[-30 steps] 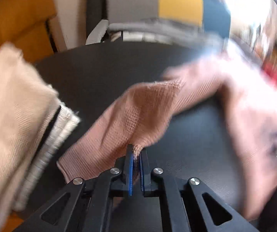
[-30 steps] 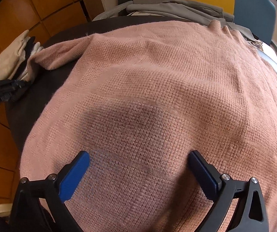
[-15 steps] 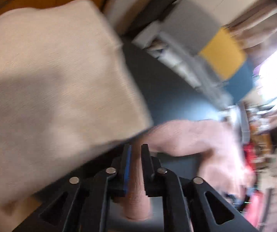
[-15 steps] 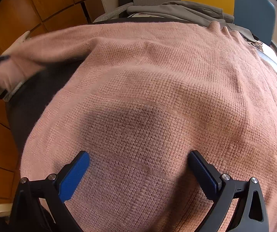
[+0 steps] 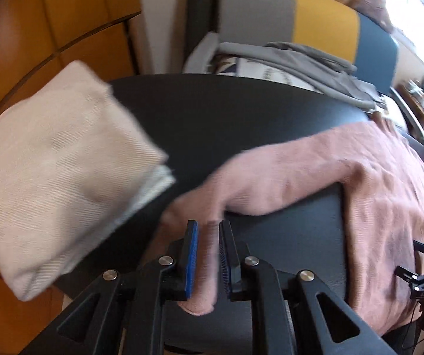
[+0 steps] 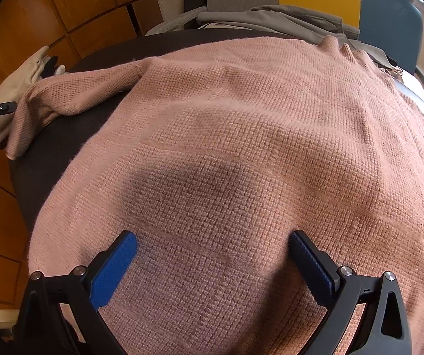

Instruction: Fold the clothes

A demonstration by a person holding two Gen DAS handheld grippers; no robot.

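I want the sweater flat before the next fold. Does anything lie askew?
Yes. The pink sweater lies spread on the table, but its sleeve is bunched, its cuff hanging over the table edge between the left gripper pads, whose jaws have just been opening.

Left tongs (image 5: 207, 230) just eased apart — sleeve (image 5: 203, 266) between, pulled outward.

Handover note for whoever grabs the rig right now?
Left gripper: jaws have just been opening; the cuff of the pink knit sweater sits between them, not pinched.
Right gripper: wide open over the sweater's body.
Sweater lies flat on the dark round table, left sleeve stretched outward. Folded cream clothes stacked at the table's left edge.
Done: sweater spread out.
Left: fold sleeves in, fold body, stack.
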